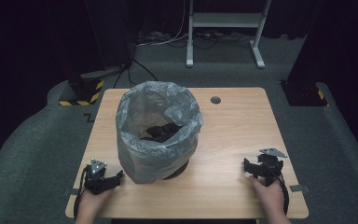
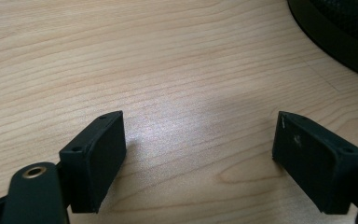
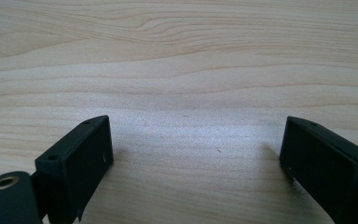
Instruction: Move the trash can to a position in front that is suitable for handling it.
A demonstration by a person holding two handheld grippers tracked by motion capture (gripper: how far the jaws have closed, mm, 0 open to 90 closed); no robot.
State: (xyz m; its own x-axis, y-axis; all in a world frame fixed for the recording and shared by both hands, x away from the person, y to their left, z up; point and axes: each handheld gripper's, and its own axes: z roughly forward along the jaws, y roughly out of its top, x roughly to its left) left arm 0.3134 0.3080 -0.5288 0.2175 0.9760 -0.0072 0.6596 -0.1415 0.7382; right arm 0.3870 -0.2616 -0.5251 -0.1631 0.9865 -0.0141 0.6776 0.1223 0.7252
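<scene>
1. Bin (image 1: 158,135), lined with a grey plastic bag (image 1: 142,119), stood upright on the desk (image 1: 233,121) left of centre, just beside the left gripper (image 1: 103,179) and well apart from the right gripper (image 1: 260,167). Something dark lay inside it, too dim to name. The bag's edge was folded down over the rim and hung loosely around most of the outside wall.

2. Desk of pale wood carried nothing else but a small grey grommet (image 1: 215,100) near its far edge.

3. Both grippers rested low near the desk's near edge, one at each side, each held by a hand (image 1: 271,198). Neither touched the bin or the bag. The work looked to be at its very start: a resting pose, with no reach begun.

4. Left gripper (image 2: 198,149) had its jaws spread wide with bare wood between them; right gripper (image 3: 196,158) likewise stood wide and held nothing.

5. Next move, by this reading, would call for both grippers to rise and close in on the bag's folded rim from opposite sides, the right one crossing more desk than the left.

6. High view gave the whole bin, bag and both hands; the left gripper view added the black base edge of the bin (image 2: 331,37) at its upper right corner, while the right gripper view gave wood grain beyond its jaws.
</scene>
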